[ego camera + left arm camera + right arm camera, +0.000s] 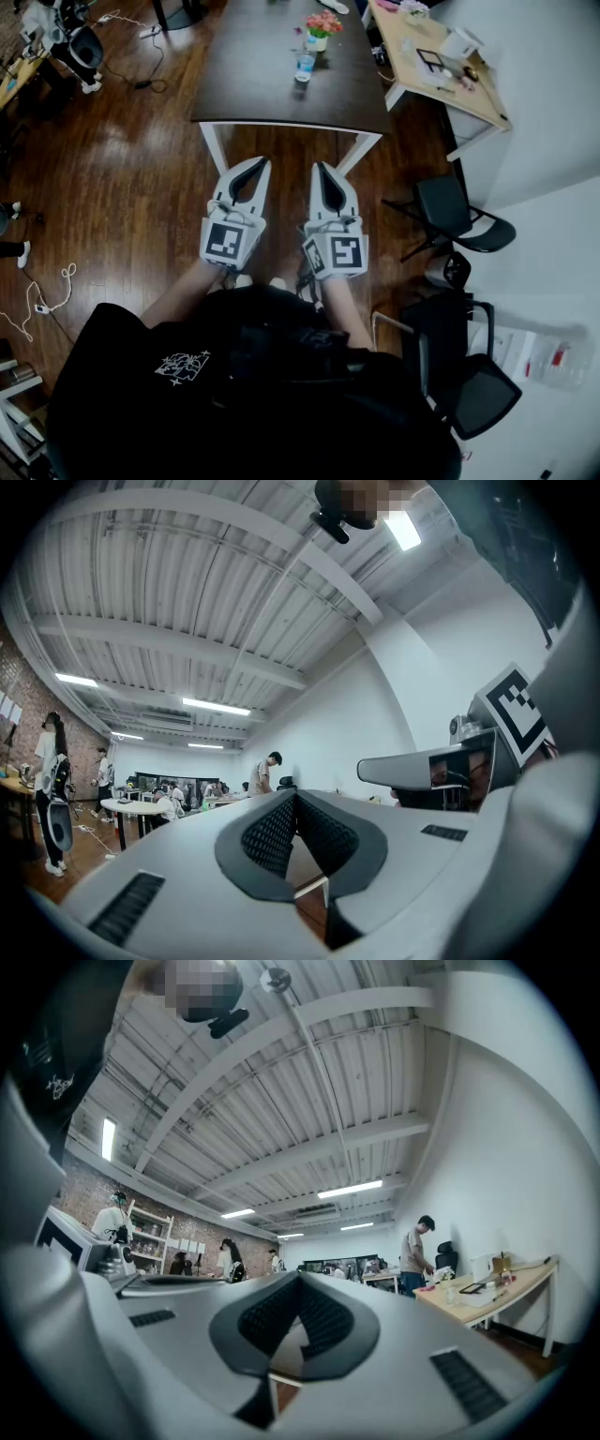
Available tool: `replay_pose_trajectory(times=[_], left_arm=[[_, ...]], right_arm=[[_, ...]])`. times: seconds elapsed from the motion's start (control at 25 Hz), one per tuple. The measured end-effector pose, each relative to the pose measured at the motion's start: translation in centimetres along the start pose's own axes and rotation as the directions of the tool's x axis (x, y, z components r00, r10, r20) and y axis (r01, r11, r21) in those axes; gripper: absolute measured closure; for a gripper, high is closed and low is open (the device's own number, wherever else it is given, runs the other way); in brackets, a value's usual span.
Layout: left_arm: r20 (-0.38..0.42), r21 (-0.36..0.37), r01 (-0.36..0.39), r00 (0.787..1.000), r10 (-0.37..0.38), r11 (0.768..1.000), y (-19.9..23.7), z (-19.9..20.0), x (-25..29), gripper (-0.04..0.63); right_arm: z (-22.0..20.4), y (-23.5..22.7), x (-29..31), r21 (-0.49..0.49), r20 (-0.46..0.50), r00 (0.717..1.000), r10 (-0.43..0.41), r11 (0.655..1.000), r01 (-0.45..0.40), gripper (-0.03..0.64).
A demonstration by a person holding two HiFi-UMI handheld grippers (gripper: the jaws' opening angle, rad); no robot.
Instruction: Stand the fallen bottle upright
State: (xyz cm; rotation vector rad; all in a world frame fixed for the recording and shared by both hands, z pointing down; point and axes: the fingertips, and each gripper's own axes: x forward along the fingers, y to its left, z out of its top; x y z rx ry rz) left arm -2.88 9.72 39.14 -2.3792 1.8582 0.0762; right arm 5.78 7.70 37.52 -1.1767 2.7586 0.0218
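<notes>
A clear plastic bottle with a blue label is on the dark table, beside a small pot of pink flowers. From this steep angle I cannot tell whether it lies or stands. Both grippers are held side by side above the wooden floor, short of the table's near edge and pointing toward it. My left gripper is shut with its tips touching and nothing between them. My right gripper is shut the same way and holds nothing. The bottle does not show in either gripper view.
White table legs stand just ahead of the grippers. A light wooden desk with clutter stands to the right of the table. Black chairs stand at my right. Cables lie on the floor at left. People stand in the room behind.
</notes>
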Motion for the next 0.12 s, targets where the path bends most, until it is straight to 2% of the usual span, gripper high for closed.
replay_pose_trajectory(times=[0.12], left_arm=[[0.0, -0.004, -0.001, 1.0, 0.001, 1.0, -0.04, 0.03, 0.27, 0.603]], right_arm=[[0.02, -0.25, 0.08, -0.003, 0.003, 1.0, 0.0, 1.0, 0.0, 0.606]])
